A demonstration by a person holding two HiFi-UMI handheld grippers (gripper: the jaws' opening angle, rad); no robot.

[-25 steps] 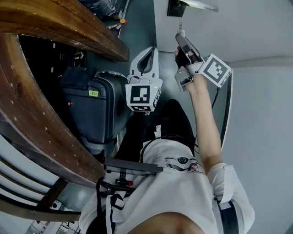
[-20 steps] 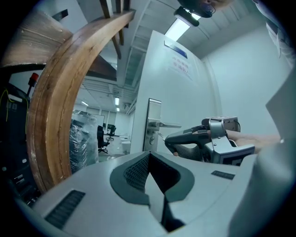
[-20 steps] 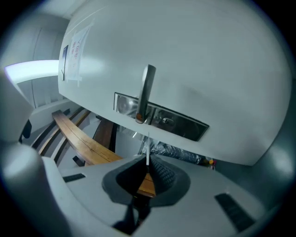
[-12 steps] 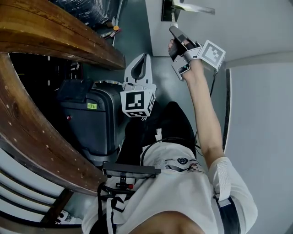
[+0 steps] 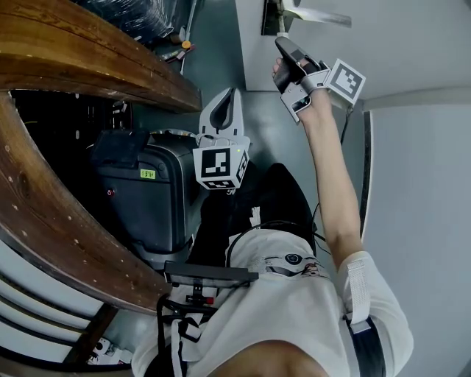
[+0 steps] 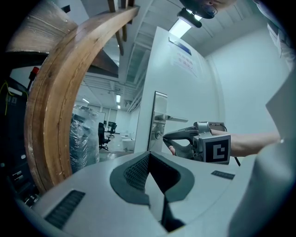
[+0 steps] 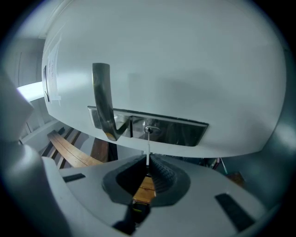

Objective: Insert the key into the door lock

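Note:
A thin silver key [image 7: 147, 149] stands upright between the jaws of my right gripper [image 7: 147, 163], which is shut on it. The key's tip meets the round lock cylinder [image 7: 149, 130] in the metal lock plate [image 7: 185, 132] on the white door [image 7: 175, 69]. The lever handle [image 7: 104, 99] hangs just left of the cylinder. In the head view the right gripper [image 5: 287, 48] sits right under the lock plate [image 5: 270, 18] and handle [image 5: 318, 15]. My left gripper [image 5: 228, 96] is held lower, at mid-frame, shut with nothing in it, and faces the door [image 6: 149, 155].
A curved wooden beam [image 5: 66, 66] sweeps along the left, with a black case [image 5: 147, 195] beneath it. The person's white shirt [image 5: 294, 294] fills the bottom. A dark cable [image 5: 364, 169] runs down the wall on the right. An office space shows past the door edge [image 6: 106, 134].
The right gripper has risen towards the lock plate with the key, closing the gap to the cylinder. The left gripper has stayed almost still.

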